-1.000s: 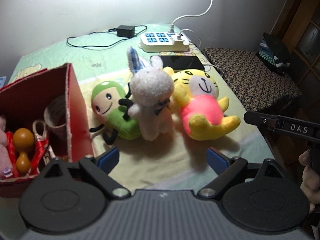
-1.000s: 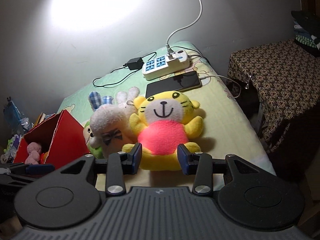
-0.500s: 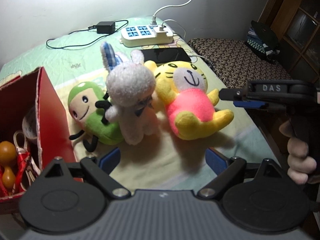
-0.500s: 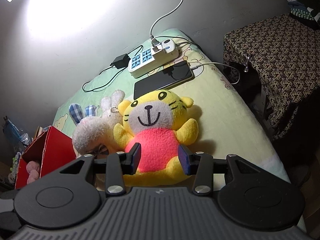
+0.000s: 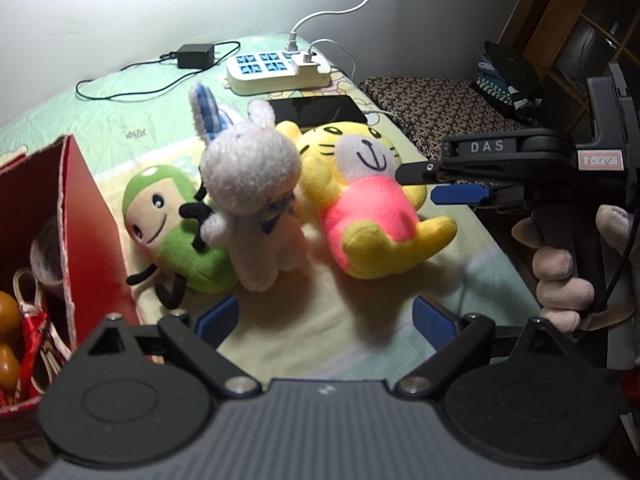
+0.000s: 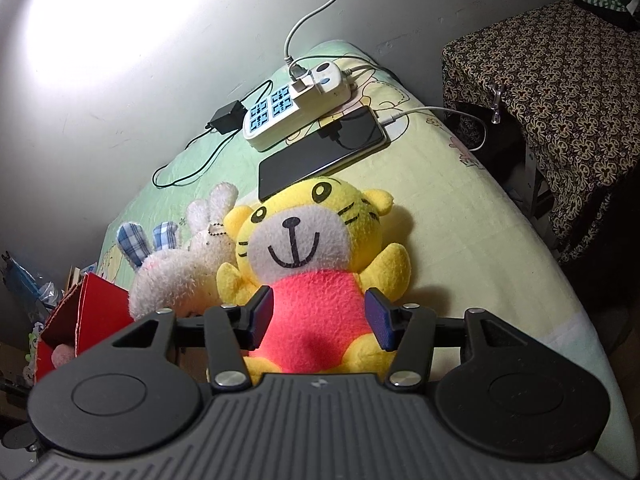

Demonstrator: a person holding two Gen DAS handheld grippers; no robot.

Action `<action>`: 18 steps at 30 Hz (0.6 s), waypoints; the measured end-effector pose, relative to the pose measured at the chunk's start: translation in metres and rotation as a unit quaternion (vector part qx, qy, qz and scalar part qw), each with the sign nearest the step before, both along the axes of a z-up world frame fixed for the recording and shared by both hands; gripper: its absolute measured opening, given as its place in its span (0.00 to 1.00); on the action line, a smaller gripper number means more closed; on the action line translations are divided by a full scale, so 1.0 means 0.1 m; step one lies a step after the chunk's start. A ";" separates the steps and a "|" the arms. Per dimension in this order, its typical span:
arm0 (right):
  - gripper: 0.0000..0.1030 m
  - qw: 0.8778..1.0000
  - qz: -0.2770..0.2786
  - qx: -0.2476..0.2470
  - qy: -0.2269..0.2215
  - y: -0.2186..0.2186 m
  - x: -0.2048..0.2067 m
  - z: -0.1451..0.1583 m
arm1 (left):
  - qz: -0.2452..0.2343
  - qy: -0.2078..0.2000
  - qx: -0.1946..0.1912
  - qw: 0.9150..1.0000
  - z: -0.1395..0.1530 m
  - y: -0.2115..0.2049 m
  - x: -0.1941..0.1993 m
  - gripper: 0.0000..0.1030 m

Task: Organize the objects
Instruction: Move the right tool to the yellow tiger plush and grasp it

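Observation:
A yellow tiger plush (image 5: 372, 204) with a pink belly lies on the bed, also in the right wrist view (image 6: 316, 276). Beside it stand a white rabbit plush (image 5: 256, 204) (image 6: 180, 284) and a green plush (image 5: 168, 220). A red box (image 5: 80, 216) (image 6: 80, 316) holds small toys at the left. My right gripper (image 6: 318, 316) is open, its jaws on either side of the tiger's pink belly; it shows from the side in the left wrist view (image 5: 432, 184). My left gripper (image 5: 326, 320) is open and empty, in front of the plushes.
A white power strip (image 5: 276, 70) (image 6: 296, 108), a black phone (image 5: 320, 110) (image 6: 320, 152) and a black adapter (image 5: 196, 56) with cables lie at the far end of the bed. A patterned stool (image 6: 552, 68) stands to the right.
My right gripper has moved forward and down over the tiger, so its jaws now flank the pink belly. My left gripper shifted slightly, staying open.

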State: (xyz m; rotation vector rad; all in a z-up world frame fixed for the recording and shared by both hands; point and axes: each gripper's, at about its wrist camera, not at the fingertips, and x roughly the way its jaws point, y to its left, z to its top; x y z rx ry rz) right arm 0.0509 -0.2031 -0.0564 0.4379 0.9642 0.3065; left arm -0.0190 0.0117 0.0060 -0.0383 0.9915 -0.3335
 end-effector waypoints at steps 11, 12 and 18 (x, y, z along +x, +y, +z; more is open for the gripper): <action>0.57 0.999 0.003 0.030 0.013 -0.20 0.02 -0.10 | -0.040 -0.012 -0.046 0.998 0.08 -0.18 0.20 0.91; 0.57 0.999 0.004 0.030 0.012 -0.22 0.02 -0.12 | -0.041 -0.009 -0.051 0.998 0.06 -0.21 0.24 0.91; 0.59 0.999 0.005 0.050 0.017 -0.37 0.04 -0.23 | -0.040 0.021 -0.084 0.995 -0.10 -0.37 0.54 0.90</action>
